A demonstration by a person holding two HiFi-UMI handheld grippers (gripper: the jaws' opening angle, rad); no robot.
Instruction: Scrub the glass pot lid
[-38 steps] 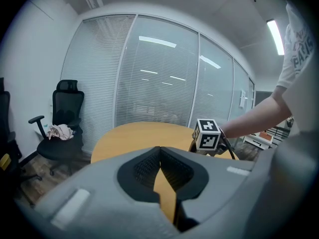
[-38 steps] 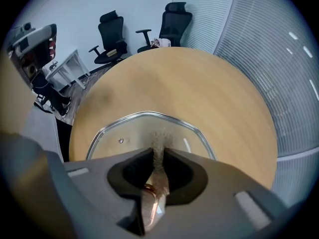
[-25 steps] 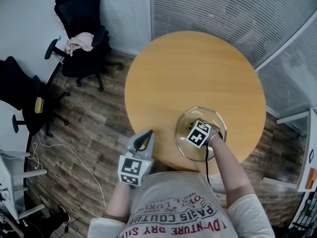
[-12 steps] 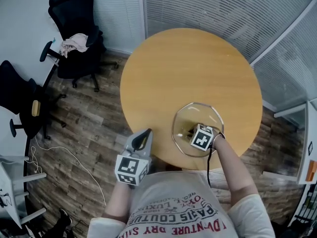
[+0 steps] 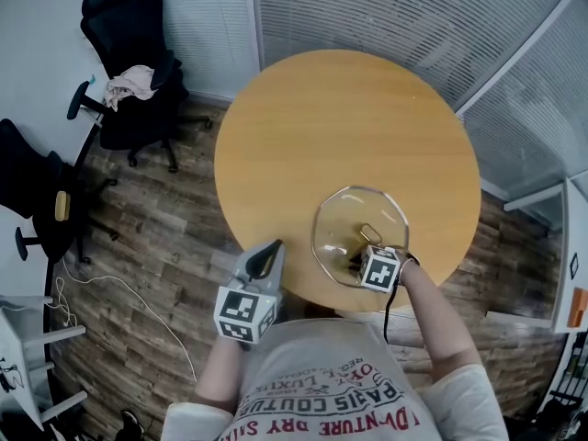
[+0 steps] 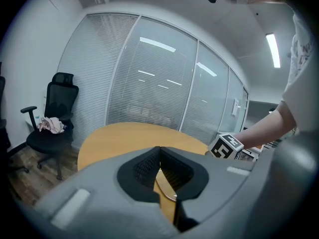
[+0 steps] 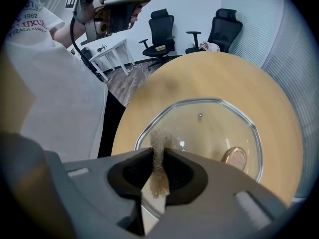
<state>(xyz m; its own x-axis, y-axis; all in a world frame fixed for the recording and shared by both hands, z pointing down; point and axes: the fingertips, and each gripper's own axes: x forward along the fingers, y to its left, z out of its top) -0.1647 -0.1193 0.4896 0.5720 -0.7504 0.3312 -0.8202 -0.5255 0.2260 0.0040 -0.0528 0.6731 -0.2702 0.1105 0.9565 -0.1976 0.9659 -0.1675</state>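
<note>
1. Office with blind-covered glass walls, wood floor (image 5: 165,237) and black chairs (image 5: 129,72) off at the table's 10 o'clock, well apart from the work.
2. Round wooden table (image 5: 340,118), bare but for the lid. Probably serving as the firm backing to press against while scrubbing.
3. Lid (image 5: 354,211) lying flat at the table's 5 o'clock, near the edge closest to the person, likely put there for a short reach. Braced by nothing but its own weight, so apt to slide under a hard stroke.
4. Right gripper (image 7: 160,151) over the lid's 6 o'clock rim, jaws clamped on a pad and tilted down toward the glass, seemingly mid-scrub.
5. Left gripper (image 5: 265,257) off the table edge at 7 o'clock, jaws together with nothing between. Apparently parked, and not steadying the lid.
6. Pad (image 7: 159,178), tan and coarse, pinched as a thin upright fold and poking past the tips for contact.
7. Brass-toned knob (image 7: 235,156) at 4 o'clock from a tiny vent (image 7: 200,115) in the right gripper view.
8. Hard to make out:
   - actual contact between pad and glass;
   - knob side up or down;
   - the pad's lower end, hidden behind the jaws;
   - the right gripper's tips in the head view, covered by its marker cube;
   - any dirt on the glass.
</note>
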